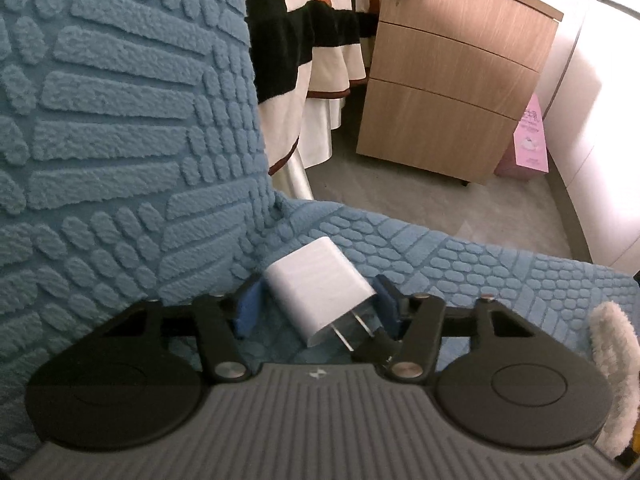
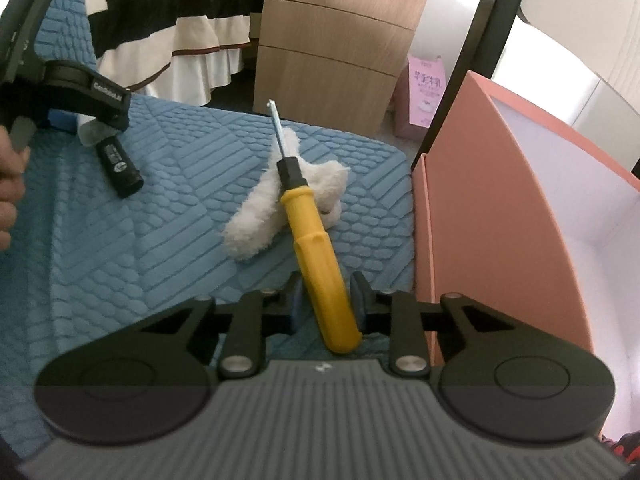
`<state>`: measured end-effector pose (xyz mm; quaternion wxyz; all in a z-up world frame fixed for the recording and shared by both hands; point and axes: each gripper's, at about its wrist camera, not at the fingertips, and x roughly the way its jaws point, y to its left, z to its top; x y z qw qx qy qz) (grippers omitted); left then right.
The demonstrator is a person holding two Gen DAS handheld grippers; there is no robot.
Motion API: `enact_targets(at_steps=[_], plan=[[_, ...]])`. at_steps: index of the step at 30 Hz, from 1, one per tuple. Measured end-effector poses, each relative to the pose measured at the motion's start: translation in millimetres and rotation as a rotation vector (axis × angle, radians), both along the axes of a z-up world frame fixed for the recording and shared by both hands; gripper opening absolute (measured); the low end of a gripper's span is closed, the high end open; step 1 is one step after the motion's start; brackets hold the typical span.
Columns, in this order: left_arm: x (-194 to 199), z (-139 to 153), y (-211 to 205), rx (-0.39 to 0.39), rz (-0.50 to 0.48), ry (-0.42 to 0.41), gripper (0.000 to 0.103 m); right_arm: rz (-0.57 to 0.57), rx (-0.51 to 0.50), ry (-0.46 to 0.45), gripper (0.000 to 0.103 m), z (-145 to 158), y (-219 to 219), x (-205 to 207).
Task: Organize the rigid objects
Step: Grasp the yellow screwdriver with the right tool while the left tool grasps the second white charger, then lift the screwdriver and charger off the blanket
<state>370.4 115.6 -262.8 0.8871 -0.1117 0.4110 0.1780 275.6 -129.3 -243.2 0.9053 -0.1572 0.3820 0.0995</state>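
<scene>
A white plug charger (image 1: 320,286) lies between the blue pads of my left gripper (image 1: 316,304), prongs pointing toward the camera; the jaws stand around it with small gaps, over the blue quilted cover (image 1: 120,160). A yellow-handled screwdriver (image 2: 320,248) lies on the blue cover, its handle end between the fingers of my right gripper (image 2: 326,300), which stand apart from it on both sides. Its shaft rests across a white plush toy (image 2: 276,204). A black cylinder (image 2: 120,168) lies at the left, under the other gripper's body (image 2: 60,80).
An open pink box (image 2: 500,200) with a white inside stands right of the screwdriver. A wooden drawer cabinet (image 1: 452,80) and striped bedding (image 1: 300,40) stand beyond the cover's edge. The plush toy also shows at the right edge of the left wrist view (image 1: 616,360).
</scene>
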Motion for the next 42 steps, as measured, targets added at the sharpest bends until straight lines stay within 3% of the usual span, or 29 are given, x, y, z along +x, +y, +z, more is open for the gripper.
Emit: enact_targets(at_steps=[9, 23, 32, 42], plan=[[-15.0, 13.8, -5.8, -0.032, -0.062, -0.008, 0.064, 0.018, 0.097, 0.0, 0.026, 15.0, -9.4, -6.0], [-96.4, 31.3, -44.3, -0.131, -0.192, -0.015, 0.064, 0.007, 0.19, 0.022, 0.023, 32.4, -13.9, -27.0], [-130.8, 24.8, -84.2, -0.153, -0.312, 0.04, 0.064, -0.034, 0.239, 0.067, 0.023, 30.9, -22.0, -55.4], [-167.5, 19.2, -85.9, -0.175, -0.349, 0.108, 0.064, -0.029, 0.243, 0.132, 0.023, 18.8, -18.7, -92.2]])
